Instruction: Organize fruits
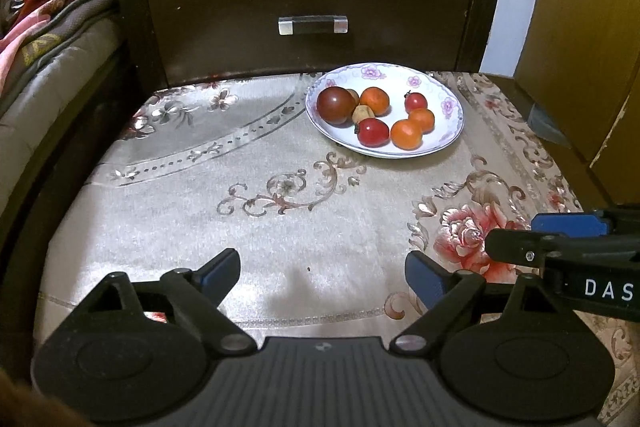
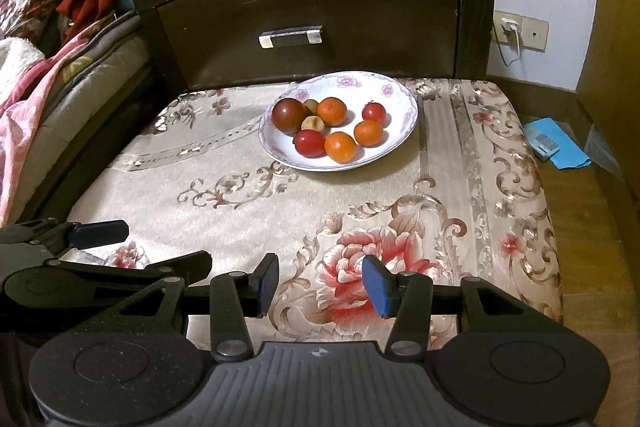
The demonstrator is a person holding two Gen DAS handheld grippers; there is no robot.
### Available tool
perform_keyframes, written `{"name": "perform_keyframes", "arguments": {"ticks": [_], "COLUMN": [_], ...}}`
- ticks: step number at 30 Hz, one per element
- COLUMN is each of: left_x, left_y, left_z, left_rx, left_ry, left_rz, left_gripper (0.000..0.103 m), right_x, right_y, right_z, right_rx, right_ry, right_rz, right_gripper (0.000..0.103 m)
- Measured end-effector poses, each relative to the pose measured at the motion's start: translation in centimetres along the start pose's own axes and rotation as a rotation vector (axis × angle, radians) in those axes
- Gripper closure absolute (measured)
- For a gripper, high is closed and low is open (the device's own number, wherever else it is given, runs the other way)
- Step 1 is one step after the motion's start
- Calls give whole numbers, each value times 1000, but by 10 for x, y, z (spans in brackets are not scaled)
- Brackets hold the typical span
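Note:
A white floral plate (image 1: pixel 448 143) (image 2: pixel 400 143) stands at the far side of a cloth-covered stool. In it lie a dark red tomato (image 1: pixel 336 104) (image 2: pixel 289 115), two small red tomatoes (image 1: pixel 373 132) (image 2: pixel 310 143), three orange fruits (image 1: pixel 406 134) (image 2: pixel 340 147) and two small brown fruits (image 1: pixel 363 113) (image 2: pixel 313 123). My left gripper (image 1: pixel 322 273) is open and empty over the stool's near edge, well short of the plate. My right gripper (image 2: pixel 320 281) is open and empty beside it, to its right; it also shows in the left wrist view (image 1: pixel 520 239).
The stool's floral cloth (image 1: pixel 240 187) (image 2: pixel 400 211) is bare between grippers and plate. A dark wooden nightstand with a drawer handle (image 1: pixel 313 24) (image 2: pixel 290 36) stands behind. Bedding (image 1: pixel 48 39) lies to the left. A blue packet (image 2: pixel 554 143) lies on the floor at right.

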State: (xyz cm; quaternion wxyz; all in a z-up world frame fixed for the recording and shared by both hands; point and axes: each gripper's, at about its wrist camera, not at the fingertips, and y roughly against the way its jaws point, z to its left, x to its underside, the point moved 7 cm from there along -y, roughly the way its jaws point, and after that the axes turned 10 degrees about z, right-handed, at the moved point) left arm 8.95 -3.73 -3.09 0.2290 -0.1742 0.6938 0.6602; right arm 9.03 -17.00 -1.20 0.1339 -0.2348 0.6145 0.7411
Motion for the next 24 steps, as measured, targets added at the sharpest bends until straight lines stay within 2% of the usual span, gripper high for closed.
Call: {"name": "perform_keyframes", "arguments": {"ticks": [5, 9, 24], "left_x": [2, 3, 4], "left_y": [1, 1, 1], "left_z": [0, 3, 5], "left_rx": [-11, -20, -57], "left_ry": [-7, -1, 1], "left_rz": [-6, -6, -16], "left_gripper": [6, 6, 6], "right_x": [4, 5, 9], "right_y": [1, 1, -3], "right_z": [1, 1, 0], "right_rx": [2, 9, 38], "right_ry": [0, -1, 8], "right_rz": [4, 4, 21], "right_gripper": [61, 55, 54]}}
